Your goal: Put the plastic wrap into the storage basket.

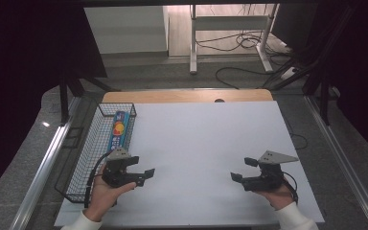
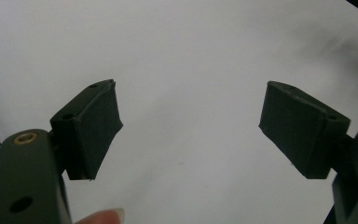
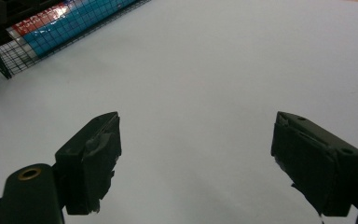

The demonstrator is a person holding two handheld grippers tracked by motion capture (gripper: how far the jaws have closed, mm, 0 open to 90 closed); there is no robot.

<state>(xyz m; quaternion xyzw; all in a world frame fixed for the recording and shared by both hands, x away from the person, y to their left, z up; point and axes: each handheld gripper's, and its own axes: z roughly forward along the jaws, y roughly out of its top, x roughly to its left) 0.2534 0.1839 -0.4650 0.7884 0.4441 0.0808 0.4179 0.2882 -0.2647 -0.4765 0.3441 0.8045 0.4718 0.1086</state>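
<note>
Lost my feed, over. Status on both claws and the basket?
Left claw open, empty. Right claw open, empty. Blue box lying in wire basket, table's left edge. White sheet bare between claws.

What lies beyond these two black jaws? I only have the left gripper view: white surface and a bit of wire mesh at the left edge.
Observer: That mesh is a black wire basket along the table's left edge, beside the left gripper.
Operator: Anything inside it?
Observer: Yes, a long blue box with an orange and red picture, lying in the far half.
Operator: And the other gripper?
Observer: The right gripper is held over the white sheet near the front right, jaws open and empty, pointing toward the left one.
</note>
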